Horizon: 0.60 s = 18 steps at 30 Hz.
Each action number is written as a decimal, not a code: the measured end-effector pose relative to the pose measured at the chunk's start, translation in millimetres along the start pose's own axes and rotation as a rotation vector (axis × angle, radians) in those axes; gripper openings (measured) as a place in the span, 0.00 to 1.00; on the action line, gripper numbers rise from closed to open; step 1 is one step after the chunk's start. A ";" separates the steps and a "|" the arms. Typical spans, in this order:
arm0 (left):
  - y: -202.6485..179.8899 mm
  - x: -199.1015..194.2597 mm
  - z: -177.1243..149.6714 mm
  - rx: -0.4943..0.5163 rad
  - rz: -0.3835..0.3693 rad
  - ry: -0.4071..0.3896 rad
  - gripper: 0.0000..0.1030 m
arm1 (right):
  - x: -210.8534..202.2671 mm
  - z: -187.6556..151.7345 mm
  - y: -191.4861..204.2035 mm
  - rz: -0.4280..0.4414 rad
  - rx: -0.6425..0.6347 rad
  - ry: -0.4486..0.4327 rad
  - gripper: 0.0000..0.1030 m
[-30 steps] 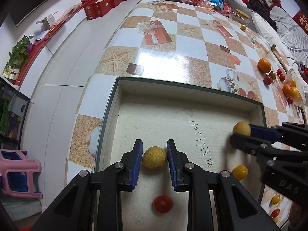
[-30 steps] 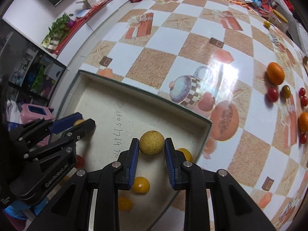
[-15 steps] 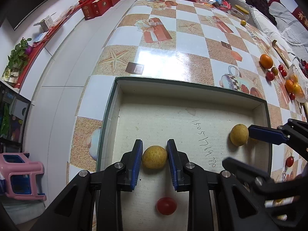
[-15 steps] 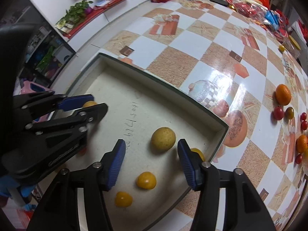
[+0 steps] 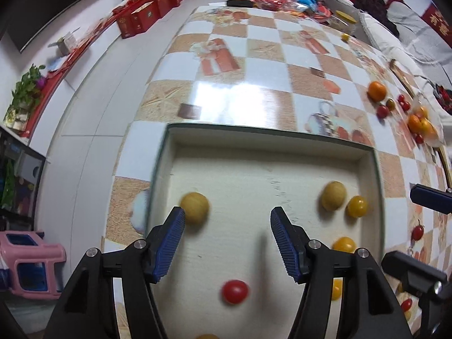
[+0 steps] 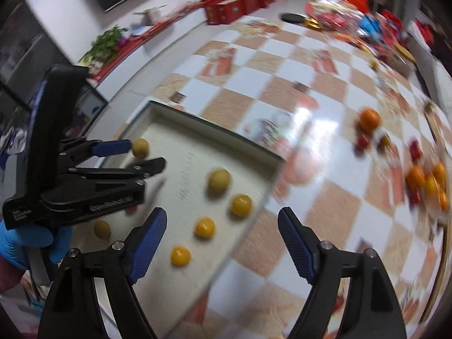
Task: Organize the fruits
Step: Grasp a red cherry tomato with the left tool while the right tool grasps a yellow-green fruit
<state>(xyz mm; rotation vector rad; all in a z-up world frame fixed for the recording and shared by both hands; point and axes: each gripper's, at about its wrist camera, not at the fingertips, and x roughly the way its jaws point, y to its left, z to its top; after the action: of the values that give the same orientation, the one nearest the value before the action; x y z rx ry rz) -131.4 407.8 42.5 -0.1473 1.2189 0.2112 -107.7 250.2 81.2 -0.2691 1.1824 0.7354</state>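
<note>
A shallow green-rimmed box (image 5: 271,132) (image 6: 197,120) lies on the checkered table. Inside it lie two tan round fruits (image 5: 195,207) (image 5: 333,195), several small yellow fruits (image 5: 357,206) and a red tomato (image 5: 235,291). My left gripper (image 5: 227,240) is open and empty above the box; one tan fruit lies just beyond its left fingertip. It shows in the right wrist view (image 6: 135,155) too. My right gripper (image 6: 221,243) is open and empty above the box's right edge, with a tan fruit (image 6: 219,181) and yellow fruits (image 6: 204,228) below.
Loose fruit lies on the table to the right: an orange (image 5: 377,91) (image 6: 369,119), red tomatoes (image 5: 382,111) and a pile of oranges (image 6: 426,182). Red boxes (image 5: 141,18) and packets stand at the far end. A pink stool (image 5: 26,262) is on the floor, left.
Both grippers have opened and let go of their tan fruits, which now lie in the box. The right gripper has pulled back and swung right; the left gripper has lifted away.
</note>
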 end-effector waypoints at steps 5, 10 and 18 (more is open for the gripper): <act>-30.4 -15.0 -3.0 0.062 -0.029 -0.020 0.62 | -14.0 -36.6 -40.3 -0.065 0.118 0.033 0.81; -68.2 -28.6 -9.4 0.125 -0.073 -0.023 0.62 | -31.9 -81.3 -84.0 -0.137 0.246 0.074 0.81; -141.4 -38.2 -25.7 0.269 -0.150 0.000 0.62 | -55.2 -154.1 -129.0 -0.205 0.404 0.131 0.81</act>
<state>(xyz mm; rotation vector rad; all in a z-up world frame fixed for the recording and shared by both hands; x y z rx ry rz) -133.6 261.6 69.6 -0.0045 1.2190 -0.0836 -148.4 48.3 49.7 -0.0983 1.3751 0.2927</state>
